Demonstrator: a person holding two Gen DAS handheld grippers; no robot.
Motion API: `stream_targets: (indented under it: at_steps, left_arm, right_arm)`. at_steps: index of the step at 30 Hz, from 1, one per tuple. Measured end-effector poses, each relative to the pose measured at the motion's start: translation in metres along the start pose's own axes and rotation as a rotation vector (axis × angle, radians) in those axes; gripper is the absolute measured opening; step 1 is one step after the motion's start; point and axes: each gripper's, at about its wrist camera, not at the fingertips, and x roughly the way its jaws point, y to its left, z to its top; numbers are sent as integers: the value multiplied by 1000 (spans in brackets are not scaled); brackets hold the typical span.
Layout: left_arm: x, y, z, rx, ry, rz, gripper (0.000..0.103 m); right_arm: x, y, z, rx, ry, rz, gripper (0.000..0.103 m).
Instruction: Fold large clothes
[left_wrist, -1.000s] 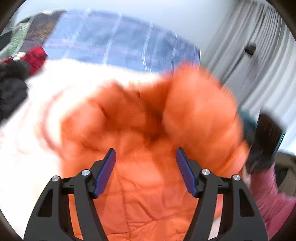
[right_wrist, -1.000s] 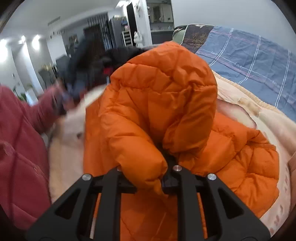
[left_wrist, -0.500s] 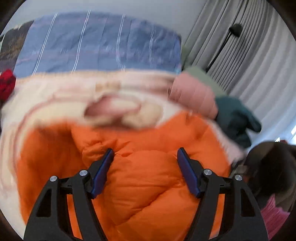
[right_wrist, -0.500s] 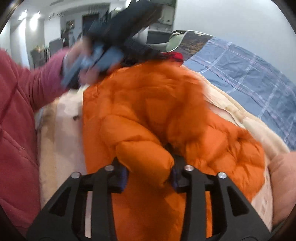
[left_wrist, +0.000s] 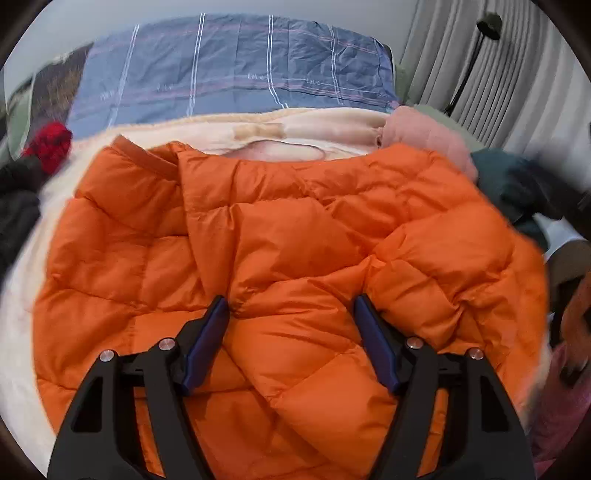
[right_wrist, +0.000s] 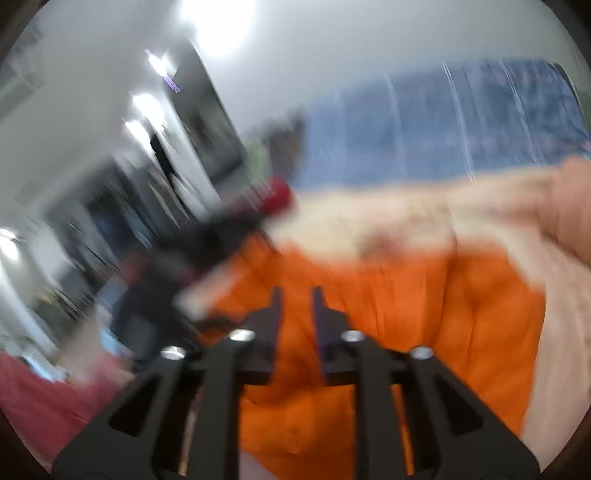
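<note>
An orange puffer jacket (left_wrist: 280, 236) lies spread on a cream blanket (left_wrist: 332, 129) on the bed. My left gripper (left_wrist: 291, 306) is open just above the jacket's middle, with a puffy fold between its blue pads (left_wrist: 207, 336). In the blurred right wrist view the jacket (right_wrist: 424, 314) lies below and ahead. My right gripper (right_wrist: 296, 295) has its jaws close together with a narrow gap and nothing between them.
A blue plaid duvet (left_wrist: 236, 66) covers the far end of the bed. A pink garment (left_wrist: 424, 136) and a dark teal one (left_wrist: 517, 184) lie at the right, red (left_wrist: 50, 142) and black clothes (left_wrist: 16, 199) at the left. Grey curtains (left_wrist: 517, 74) hang at the right.
My right gripper has let go of the jacket fold and swung up and away. The jacket has dropped flat on the blanket. My left gripper has settled low over it.
</note>
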Motion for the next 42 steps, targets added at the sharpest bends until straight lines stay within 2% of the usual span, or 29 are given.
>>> stream_targets:
  at_steps: [3,6,8,9,11,12,14,15,16,18,22,29,31,32,33,34,35,37,38,40,42]
  left_arm:
    - [-9,11,-3,-10,-12,14,72]
    - [-21,30,-1,-94,-22,-12,71]
    - [-41,34,2,-144,-93,-81,69]
    - [-51,29,7,-134,-138,-123,66]
    - [-56,14,11,-78,-170,-155,65]
    - [-54,5,11,-34,-170,-153,64]
    - [-24,-11,4,52,-92,-57,58]
    - [-1,-11,-5,64,-40,-14,57]
    - [16,-7,-14,63,-27,4,57]
    - [32,-1,-24,74,-47,12,57]
    - [39,-4,-19,86,-17,36,57]
    - [45,-1,-14,77,-5,21,57]
    - [45,-3,-12,79,-11,27,57]
    - [45,-4,-11,81,-14,32,57]
    - [44,-5,-11,82,-17,36,57]
    - [43,-6,-12,79,-19,37,58]
    - [43,-5,-12,73,-21,34,58]
    - [40,-3,-14,62,-21,27,58]
    - [39,-3,-14,58,-21,24,58]
    - [35,0,-14,48,-22,13,58]
    - [28,6,-15,33,-20,-11,58]
  right_arm:
    - [53,-4,-40,-37,141,-221,5]
    - [63,-9,-54,12,140,-242,5]
    - [65,-4,-50,-5,141,-259,7]
    - [65,-3,-49,-5,141,-260,7]
    - [66,-1,-50,-8,139,-262,7]
    - [64,-1,-52,-12,133,-261,7]
    - [63,-5,-55,-5,127,-262,8]
    - [65,-5,-59,2,127,-262,7]
    - [62,-6,-64,12,126,-262,7]
    - [65,-9,-68,19,127,-251,7]
    - [71,-17,-72,41,141,-242,7]
    - [68,-5,-68,8,140,-283,8]
    - [63,0,-59,43,157,-291,11]
    - [51,2,-53,107,147,-279,22]
    - [45,4,-48,149,130,-265,40]
    - [31,9,-43,201,83,-227,49]
    - [26,13,-40,204,54,-208,53]
    - [19,33,-38,127,-3,-217,52]
    - [24,39,-40,85,10,-256,50]
    - [50,32,-57,73,116,-335,44]
    - [61,15,-72,122,127,-319,44]
